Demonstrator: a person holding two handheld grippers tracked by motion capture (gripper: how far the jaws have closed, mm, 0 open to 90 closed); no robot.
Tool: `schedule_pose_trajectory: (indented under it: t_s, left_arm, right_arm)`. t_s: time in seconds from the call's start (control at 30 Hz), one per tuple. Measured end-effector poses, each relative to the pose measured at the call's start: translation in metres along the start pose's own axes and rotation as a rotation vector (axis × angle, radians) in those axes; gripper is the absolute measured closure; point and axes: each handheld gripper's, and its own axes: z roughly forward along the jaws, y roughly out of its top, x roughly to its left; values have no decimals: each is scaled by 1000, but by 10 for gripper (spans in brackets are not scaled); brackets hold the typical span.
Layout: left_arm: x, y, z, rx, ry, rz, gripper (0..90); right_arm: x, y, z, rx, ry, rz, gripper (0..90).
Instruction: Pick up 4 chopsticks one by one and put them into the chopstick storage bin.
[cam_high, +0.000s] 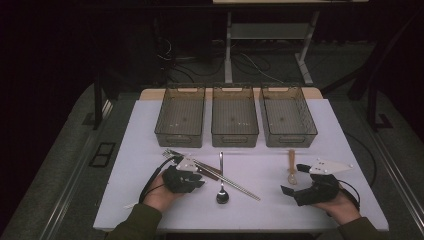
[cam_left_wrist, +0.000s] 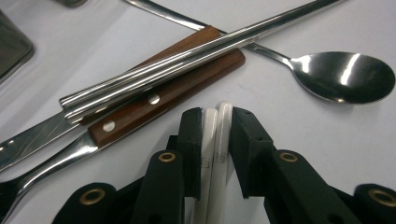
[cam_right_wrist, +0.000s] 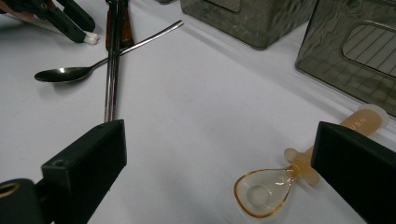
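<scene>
Left gripper view: left gripper (cam_left_wrist: 217, 121) jaws narrow, clamping white chopsticks (cam_left_wrist: 215, 140); wooden-handled knife (cam_left_wrist: 154, 100) just ahead; lift straight; right gripper (cam_right_wrist: 219, 163) jaws wide, empty

My left tongs (cam_left_wrist: 216, 116) rise from the bottom of the frame, their black jaws pressed on two slim white sticks (cam_left_wrist: 215, 140) standing side by side between them. Just above, left of centre, lies a wooden-handled utensil (cam_left_wrist: 163, 95) with two rivets, a pair of metal chopsticks (cam_left_wrist: 187, 58) resting across it diagonally. A steel spoon (cam_left_wrist: 345, 77) lies at upper right on the white counter (cam_left_wrist: 303, 135).
</scene>
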Motion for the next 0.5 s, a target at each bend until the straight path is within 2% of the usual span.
schedule_pose_trajectory:
  t_s: [0.5]
  left_arm:
    - [11, -9, -9, 9, 50, -28, 743]
  right_arm:
    - [0, 0, 0, -3, -1, 1, 32]
